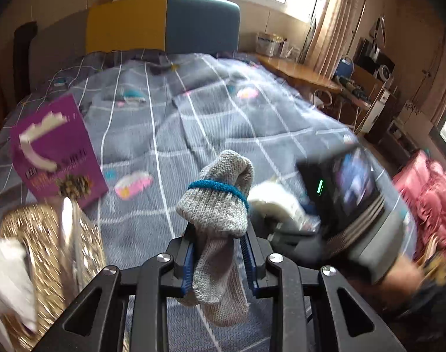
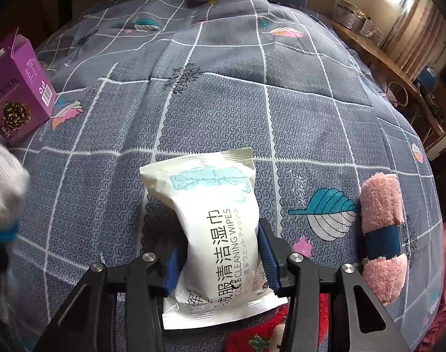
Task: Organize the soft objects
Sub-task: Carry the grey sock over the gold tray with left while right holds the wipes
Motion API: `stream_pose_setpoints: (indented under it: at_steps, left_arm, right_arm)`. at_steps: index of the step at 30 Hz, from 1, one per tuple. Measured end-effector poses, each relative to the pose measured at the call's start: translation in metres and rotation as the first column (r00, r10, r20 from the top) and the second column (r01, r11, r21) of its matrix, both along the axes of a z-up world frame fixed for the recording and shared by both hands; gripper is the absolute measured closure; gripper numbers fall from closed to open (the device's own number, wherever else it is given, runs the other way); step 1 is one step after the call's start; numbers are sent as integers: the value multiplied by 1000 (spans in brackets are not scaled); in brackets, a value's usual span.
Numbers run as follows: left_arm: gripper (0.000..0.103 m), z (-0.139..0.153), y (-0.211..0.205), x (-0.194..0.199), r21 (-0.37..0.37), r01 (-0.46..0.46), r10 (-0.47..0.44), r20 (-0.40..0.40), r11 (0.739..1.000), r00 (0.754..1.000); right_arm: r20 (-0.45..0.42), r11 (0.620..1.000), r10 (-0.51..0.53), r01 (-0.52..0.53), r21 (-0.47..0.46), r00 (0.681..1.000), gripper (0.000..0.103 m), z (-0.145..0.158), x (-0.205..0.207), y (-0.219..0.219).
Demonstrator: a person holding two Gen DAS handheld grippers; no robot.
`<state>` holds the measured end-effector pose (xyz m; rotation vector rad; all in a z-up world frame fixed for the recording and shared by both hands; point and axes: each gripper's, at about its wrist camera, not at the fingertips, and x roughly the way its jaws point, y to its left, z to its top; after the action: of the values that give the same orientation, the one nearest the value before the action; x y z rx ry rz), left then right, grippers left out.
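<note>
Left gripper [image 1: 218,259] was clamped on a grey sock [image 1: 220,205] lifted above the bed [image 1: 193,123], right gripper [image 2: 220,261] gripped a wipes pack [image 2: 214,226] whose lower end was cut off by the fingers, pink towel [image 2: 382,234] beside it, gold item [image 1: 47,252] at left too blurred to identify.
</note>
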<state>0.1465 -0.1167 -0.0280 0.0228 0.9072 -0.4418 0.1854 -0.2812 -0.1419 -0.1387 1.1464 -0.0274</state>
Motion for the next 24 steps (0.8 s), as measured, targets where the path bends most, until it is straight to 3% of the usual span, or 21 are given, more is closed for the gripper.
stream_pose_setpoints:
  at_steps: [4, 7, 10, 15, 18, 24]
  left_arm:
    - [75, 42, 26, 31, -52, -55, 56, 20, 997, 998]
    - [75, 69, 74, 48, -56, -155, 159, 76, 986, 984]
    - [75, 77, 132, 56, -62, -254, 259, 95, 965, 961]
    - [75, 68, 244, 35, -64, -437, 441, 89, 897, 893]
    - [75, 57, 307, 7, -70, -533, 537, 76, 843, 840]
    - [75, 19, 395, -61, -43, -674, 675, 24, 738, 737]
  right_arm:
    - [11, 1000, 12, -12, -14, 1000, 54, 3, -4, 4]
    - [14, 1000, 13, -13, -3, 1000, 53, 5, -5, 3]
    - [12, 1000, 14, -15, 6, 1000, 52, 3, 0, -2]
    - [13, 999, 27, -27, -20, 1000, 51, 6, 2, 1]
    - [26, 997, 50, -49, -56, 998, 52, 9, 1, 7]
    - [37, 993, 76, -72, -95, 996, 53, 12, 0, 10]
